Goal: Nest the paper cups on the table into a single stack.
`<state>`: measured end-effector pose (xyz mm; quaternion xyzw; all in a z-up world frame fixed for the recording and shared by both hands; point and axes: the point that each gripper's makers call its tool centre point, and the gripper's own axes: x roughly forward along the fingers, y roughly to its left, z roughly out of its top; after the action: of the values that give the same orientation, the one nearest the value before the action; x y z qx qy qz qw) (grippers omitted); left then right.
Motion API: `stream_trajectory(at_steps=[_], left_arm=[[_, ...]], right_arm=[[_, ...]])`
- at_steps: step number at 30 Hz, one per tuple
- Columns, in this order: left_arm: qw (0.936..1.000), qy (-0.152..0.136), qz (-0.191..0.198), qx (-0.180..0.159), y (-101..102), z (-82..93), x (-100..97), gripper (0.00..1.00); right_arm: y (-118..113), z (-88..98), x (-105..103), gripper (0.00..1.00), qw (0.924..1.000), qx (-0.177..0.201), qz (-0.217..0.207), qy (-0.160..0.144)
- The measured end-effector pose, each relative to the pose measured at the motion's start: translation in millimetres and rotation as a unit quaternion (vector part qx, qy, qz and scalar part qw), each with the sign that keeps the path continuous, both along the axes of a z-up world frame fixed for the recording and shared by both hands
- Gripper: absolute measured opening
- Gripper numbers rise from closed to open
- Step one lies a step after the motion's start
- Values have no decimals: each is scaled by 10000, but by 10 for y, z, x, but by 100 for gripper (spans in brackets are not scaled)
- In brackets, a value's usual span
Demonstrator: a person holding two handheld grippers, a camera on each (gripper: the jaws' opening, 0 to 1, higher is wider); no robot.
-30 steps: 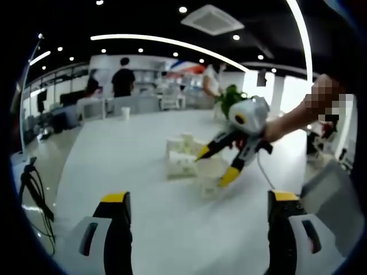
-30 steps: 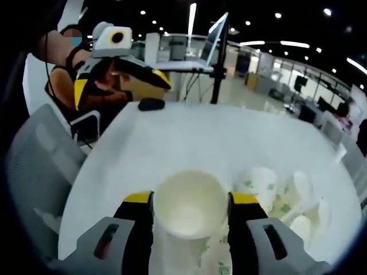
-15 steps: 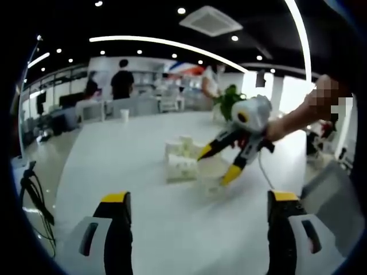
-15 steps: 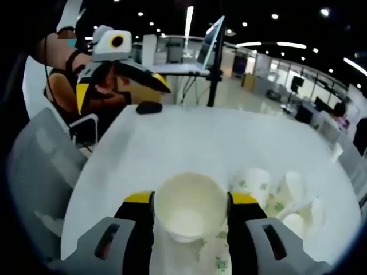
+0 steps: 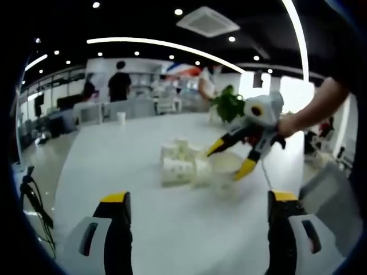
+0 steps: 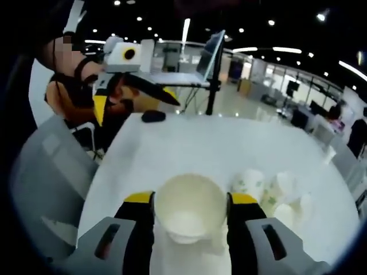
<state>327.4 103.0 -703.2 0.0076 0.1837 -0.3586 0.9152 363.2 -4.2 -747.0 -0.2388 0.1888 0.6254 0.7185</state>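
My right gripper (image 6: 190,197) is shut on a white paper cup (image 6: 189,213), gripping it by the rim with the mouth facing the camera. To its right, several green-printed paper cups (image 6: 264,188) lie and stand in a loose cluster on the white table (image 6: 189,143). In the left gripper view the same cluster (image 5: 180,165) sits mid-table, and the right gripper (image 5: 232,159) hovers just right of it with a blurred cup (image 5: 225,172) between its yellow tips. My left gripper (image 5: 199,196) is open with nothing in it, well short of the cups. It also hangs over the table's far end (image 6: 135,100).
A black mouse (image 6: 153,116) lies at the far end of the table. A grey chair (image 6: 49,183) stands at the left edge. A screen on a stand (image 6: 212,60) rises behind the table. People (image 5: 119,83) stand far off by other tables.
My right gripper has risen with the cup and drawn slightly away from the cluster, which now looks smaller and lower. The left gripper stays open, hardly moved.
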Motion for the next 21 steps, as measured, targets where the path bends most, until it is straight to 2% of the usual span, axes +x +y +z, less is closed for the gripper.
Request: stream_trajectory(at_steps=[10,21], left_arm=[[9999,3,-168,-16,-141,30,-22,97],[9995,5,-311,28,-235,28,5,98]], right_arm=[[-238,-73,-380,47,9997,127,-131,182],[-306,-188,-585,47,9990,275,-170,323]])
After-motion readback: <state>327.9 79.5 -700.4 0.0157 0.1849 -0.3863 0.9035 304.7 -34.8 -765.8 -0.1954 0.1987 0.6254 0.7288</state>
